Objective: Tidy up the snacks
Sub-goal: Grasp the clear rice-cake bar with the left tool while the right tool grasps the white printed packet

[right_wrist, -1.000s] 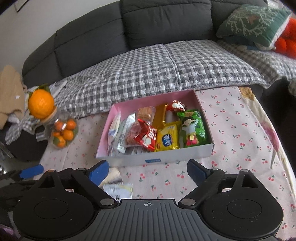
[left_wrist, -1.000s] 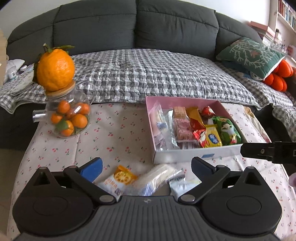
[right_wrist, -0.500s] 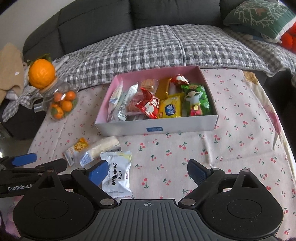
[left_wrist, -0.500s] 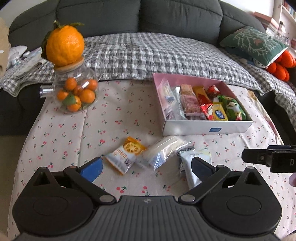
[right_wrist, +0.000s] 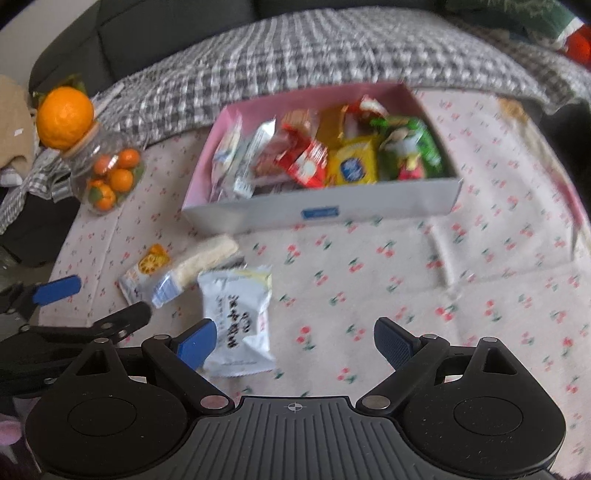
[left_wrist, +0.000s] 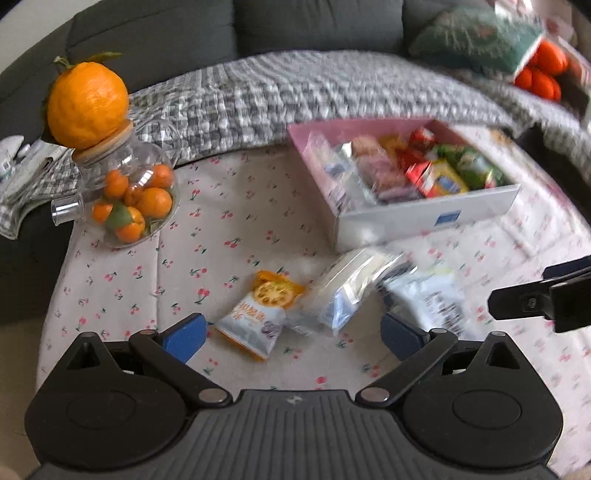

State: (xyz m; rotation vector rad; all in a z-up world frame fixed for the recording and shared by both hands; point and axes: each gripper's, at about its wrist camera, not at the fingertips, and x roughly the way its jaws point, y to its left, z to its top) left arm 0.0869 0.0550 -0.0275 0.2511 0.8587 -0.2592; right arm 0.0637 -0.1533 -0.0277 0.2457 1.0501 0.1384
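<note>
A table draped in a cherry-print cloth (right_wrist: 406, 266) is seen before a dark sofa (left_wrist: 314, 26) covered by a checked blanket (right_wrist: 295, 48), with one fruit-filled glass jar (left_wrist: 125, 192) at upper left. Three loose snack packets (right_wrist: 236, 317) are spread at lower centre, just in front of one pink box (right_wrist: 321, 212) packed with snacks. The left gripper (left_wrist: 291, 332) and right gripper (right_wrist: 293, 339) are both held wide apart, empty, above the cloth.

box snacks (left_wrist: 413, 173) motion-blurred, white packet (right_wrist: 236, 317) corner behind gripper finger
</note>
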